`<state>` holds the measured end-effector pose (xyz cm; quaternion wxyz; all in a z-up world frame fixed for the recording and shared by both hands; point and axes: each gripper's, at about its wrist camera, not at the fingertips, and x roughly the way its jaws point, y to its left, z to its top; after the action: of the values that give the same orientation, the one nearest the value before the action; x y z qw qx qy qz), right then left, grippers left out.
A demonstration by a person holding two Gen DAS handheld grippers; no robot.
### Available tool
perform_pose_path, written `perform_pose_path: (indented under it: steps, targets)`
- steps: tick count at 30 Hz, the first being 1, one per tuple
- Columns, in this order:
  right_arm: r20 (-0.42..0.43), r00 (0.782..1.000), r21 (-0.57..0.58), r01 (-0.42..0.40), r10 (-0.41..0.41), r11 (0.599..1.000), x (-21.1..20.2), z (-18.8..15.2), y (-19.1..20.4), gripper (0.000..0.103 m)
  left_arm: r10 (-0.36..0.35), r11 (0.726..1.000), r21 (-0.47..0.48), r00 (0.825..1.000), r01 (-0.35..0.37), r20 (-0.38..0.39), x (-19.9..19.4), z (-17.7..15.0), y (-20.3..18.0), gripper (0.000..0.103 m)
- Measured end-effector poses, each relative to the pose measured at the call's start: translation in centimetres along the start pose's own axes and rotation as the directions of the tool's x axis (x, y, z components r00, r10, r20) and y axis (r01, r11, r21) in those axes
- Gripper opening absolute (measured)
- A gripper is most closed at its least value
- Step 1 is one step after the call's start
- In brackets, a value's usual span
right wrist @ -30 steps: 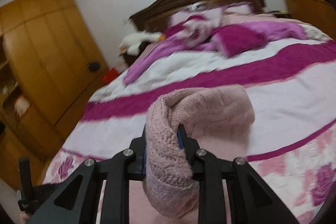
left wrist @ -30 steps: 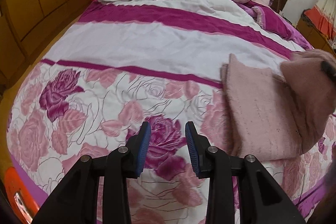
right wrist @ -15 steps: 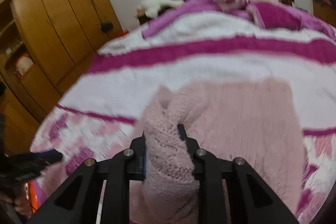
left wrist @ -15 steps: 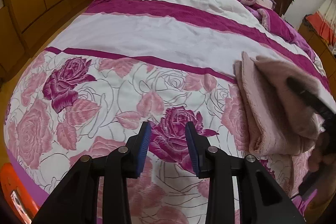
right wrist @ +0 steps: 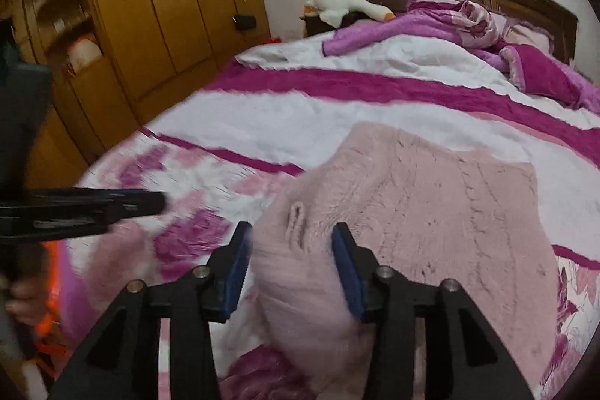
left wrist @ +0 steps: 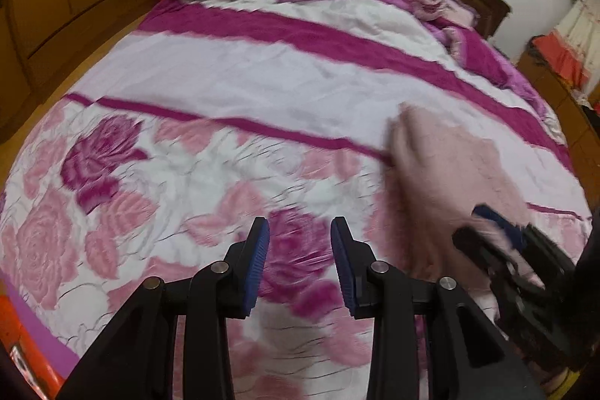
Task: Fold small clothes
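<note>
Lying between the right tool's (right wrist: 290, 263) just-opening jaws: pink sweater (right wrist: 431, 212).

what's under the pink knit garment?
The pink knit garment lies on the floral bedspread, which shows all round it. Its folded-under layers and anything beneath are covered.

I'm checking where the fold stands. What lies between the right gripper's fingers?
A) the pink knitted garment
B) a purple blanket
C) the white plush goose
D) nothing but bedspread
A: a bunched fold of the pink knitted garment sits between the right gripper fingers, whose jaws have just been opening.
</note>
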<state>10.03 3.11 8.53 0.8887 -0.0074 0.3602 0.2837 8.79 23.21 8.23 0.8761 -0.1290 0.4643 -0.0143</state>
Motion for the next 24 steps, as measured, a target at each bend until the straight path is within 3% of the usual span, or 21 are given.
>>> perform_pose_path:
  steps: [5, 8, 14, 18, 21, 24]
  targets:
    - [0.065, 0.998, 0.031, -0.029, 0.027, 0.999, -4.6, -0.5, -0.8, 0.046, -0.1, 0.994, 0.037, 0.995, 0.099, 0.009, -0.5, 0.9, -3.6, 0.012]
    - [0.085, 0.996, 0.061, 0.029, -0.034, 0.998, -6.5, -1.1, -2.7, 0.046, -0.163, 0.986, 0.046, 0.987, 0.162, 0.003, -0.5, 1.0, -5.8, 0.012]
    - [0.087, 0.981, 0.149, 0.157, -0.171, 0.976, -9.0, -2.7, -7.3, 0.046, -0.197, 0.976, 0.094, 0.98, 0.197, -0.009, -0.4, 0.9, -9.3, 0.012]
    - [0.078, 0.976, 0.228, 0.181, -0.203, 0.957, -9.6, -4.0, -9.8, 0.046, -0.175, 0.974, 0.138, 0.983, 0.18, -0.047, 1.0, 0.6, -11.1, 0.012]
    - [0.054, 0.979, 0.262, 0.178, -0.199, 0.949, -8.8, -4.7, -10.8, 0.046, -0.066, 0.979, 0.191, 0.996, 0.076, -0.06, 2.6, -0.6, -11.3, 0.012]
    - [0.04, 0.983, 0.252, 0.166, -0.182, 0.953, -7.9, -5.7, -10.4, 0.047, 0.031, 0.982, 0.188, 0.998, -0.019, -0.057, 3.8, -1.9, -9.6, 0.012]
